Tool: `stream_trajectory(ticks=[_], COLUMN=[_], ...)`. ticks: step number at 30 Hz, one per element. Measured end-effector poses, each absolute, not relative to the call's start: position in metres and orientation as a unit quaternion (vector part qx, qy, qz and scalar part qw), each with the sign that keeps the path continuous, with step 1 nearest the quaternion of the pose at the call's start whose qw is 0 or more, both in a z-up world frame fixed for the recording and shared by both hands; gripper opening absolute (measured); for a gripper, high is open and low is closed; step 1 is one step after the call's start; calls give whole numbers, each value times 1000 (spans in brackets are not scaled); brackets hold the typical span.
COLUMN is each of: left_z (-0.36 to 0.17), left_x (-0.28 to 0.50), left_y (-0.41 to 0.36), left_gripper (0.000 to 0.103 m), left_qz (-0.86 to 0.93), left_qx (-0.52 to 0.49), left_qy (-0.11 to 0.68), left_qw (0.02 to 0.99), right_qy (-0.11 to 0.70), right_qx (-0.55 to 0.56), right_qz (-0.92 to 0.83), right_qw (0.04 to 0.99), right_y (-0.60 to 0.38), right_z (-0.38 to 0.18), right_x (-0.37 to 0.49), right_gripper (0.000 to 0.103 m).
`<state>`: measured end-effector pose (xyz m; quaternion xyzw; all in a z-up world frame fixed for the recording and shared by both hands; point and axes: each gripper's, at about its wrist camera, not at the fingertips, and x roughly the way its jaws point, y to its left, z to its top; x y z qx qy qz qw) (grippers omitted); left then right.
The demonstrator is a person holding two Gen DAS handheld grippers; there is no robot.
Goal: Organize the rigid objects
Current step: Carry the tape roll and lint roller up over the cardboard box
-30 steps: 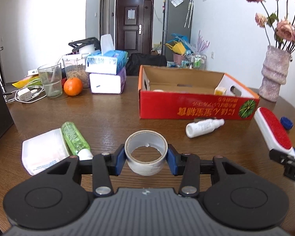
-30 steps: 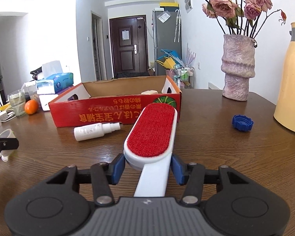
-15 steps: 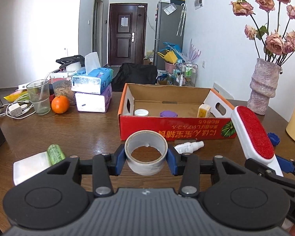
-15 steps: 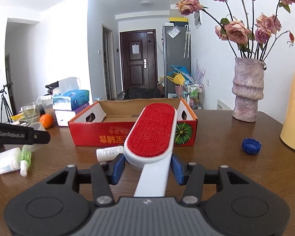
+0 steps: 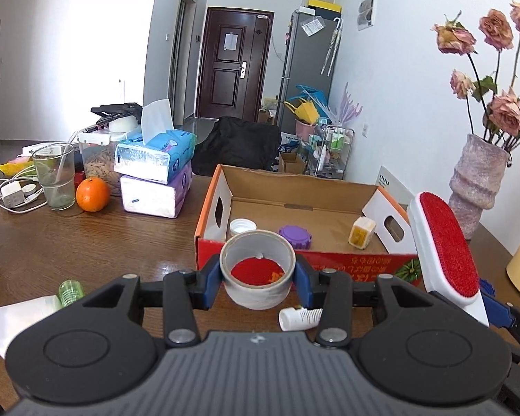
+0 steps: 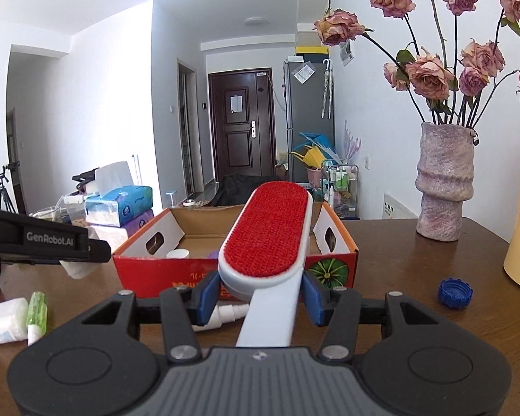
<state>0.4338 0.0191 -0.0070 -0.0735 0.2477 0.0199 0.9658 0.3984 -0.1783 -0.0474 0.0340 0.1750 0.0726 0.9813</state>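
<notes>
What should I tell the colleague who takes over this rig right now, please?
Left gripper: shut on the tape roll, held before the red cardboard box.
Right gripper: shut on the lint brush, pointing at the box.
Done: white cap, purple cap and a small yellow-and-white box lie inside.
Left: drop in tape and brush; then the white bottle, green bottle and blue cap on the table.

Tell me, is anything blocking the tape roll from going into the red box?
Nothing visible blocks it. The left gripper holds the tape roll just before the cardboard box's near wall, which it must clear. Inside, a white cap, purple cap and small yellow block leave bare floor.
</notes>
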Motion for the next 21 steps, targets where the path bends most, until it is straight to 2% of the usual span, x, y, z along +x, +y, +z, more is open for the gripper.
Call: stream_trajectory(ticks=[21], left_z=[-10], left_x=[509], left_y=[22], left_gripper=[44], left_qz=[32], left_qx=[-90], left_qy=[251], left_qw=[963], right_qy=[179], right_qx=[38], right_qz=[77], right_qw=[980], right_y=[-164], right_z=[-53], right_x=[473], right_gripper=[50])
